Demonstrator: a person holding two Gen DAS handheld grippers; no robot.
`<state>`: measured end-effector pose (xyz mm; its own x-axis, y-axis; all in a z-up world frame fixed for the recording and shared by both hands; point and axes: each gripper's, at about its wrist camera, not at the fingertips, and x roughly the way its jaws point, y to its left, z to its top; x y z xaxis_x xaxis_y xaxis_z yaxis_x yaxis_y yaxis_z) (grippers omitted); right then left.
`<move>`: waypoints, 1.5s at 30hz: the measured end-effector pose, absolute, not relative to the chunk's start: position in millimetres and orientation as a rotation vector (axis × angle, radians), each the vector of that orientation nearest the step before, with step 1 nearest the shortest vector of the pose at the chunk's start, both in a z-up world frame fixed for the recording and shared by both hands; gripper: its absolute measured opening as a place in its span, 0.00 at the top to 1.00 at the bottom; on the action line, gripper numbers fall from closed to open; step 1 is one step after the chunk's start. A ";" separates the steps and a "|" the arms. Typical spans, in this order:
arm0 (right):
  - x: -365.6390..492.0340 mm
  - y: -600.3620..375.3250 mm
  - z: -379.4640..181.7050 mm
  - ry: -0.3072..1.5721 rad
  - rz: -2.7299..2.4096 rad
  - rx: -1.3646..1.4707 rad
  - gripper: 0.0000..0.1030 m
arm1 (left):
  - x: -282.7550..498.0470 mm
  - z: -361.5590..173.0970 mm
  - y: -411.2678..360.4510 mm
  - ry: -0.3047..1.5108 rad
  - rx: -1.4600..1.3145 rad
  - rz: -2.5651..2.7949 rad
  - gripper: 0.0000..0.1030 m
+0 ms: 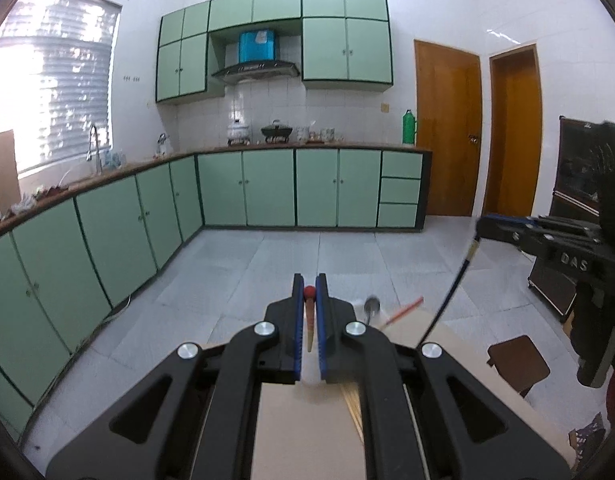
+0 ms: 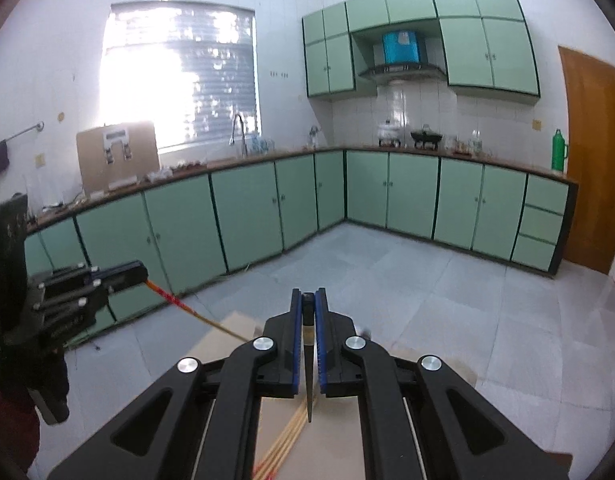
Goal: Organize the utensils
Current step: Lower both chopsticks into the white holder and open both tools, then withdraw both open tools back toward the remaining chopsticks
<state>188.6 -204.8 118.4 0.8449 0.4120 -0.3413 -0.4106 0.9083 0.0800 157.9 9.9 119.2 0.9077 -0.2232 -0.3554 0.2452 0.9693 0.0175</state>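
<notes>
- Here, in the left wrist view, the left gripper (image 1: 309, 286) was closed tight on a red-tipped chopstick (image 1: 309, 320), its red end poking up between the blue pads and its pale shaft running back down the gap
- Below it lay a beige table (image 1: 307, 432) with a metal spoon (image 1: 371, 306), a loose red chopstick (image 1: 403, 312) and a few bamboo chopsticks (image 1: 353, 404) resting on it
- At the right of that view the right gripper (image 1: 483, 228) hung well above the table, clamped on a dark chopstick (image 1: 455, 284) that slanted down towards the tabletop
- In the right wrist view, the right gripper (image 2: 308, 296) was likewise shut on the dark chopstick (image 2: 308, 360), the tapered end pointing down over the bamboo chopsticks (image 2: 283, 440) on the table (image 2: 235, 328)
- At the left of that view the left gripper (image 2: 141, 270) held its red-tipped chopstick (image 2: 179, 304) out at a slant, the far end low near the table edge
- No holder or tray for the utensils showed in either view, so where these pieces belonged could not be told
- Risk, as a judgement: each stick was pinched near one end only, so it could pivot or slip out between the pads if swung fast
- The low-hanging ends could also catch the table edge or sweep the loose bamboo chopsticks and spoon off onto the floor
</notes>
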 end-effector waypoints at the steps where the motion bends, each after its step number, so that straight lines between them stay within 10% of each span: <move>1: 194.0 -204.4 124.1 0.348 0.432 0.010 0.94 | 165.1 124.4 7.3 0.353 0.069 -0.248 0.95; 20: 308.4 -191.8 68.2 0.454 0.325 0.026 0.94 | 275.0 81.4 -17.6 0.534 0.078 -0.343 0.94; 34: 274.5 -220.4 60.7 0.435 0.227 0.028 0.41 | 254.1 82.2 8.5 0.466 0.002 -0.289 0.53; 45: 200.8 -239.1 21.8 0.439 0.205 0.093 0.21 | 186.0 40.3 14.2 0.481 -0.037 -0.224 0.32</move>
<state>200.8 -239.1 21.8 0.8848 0.2170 -0.4123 -0.1770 0.9751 0.1336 186.0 14.2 40.3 0.8625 -0.2220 -0.4548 0.2045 0.9749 -0.0880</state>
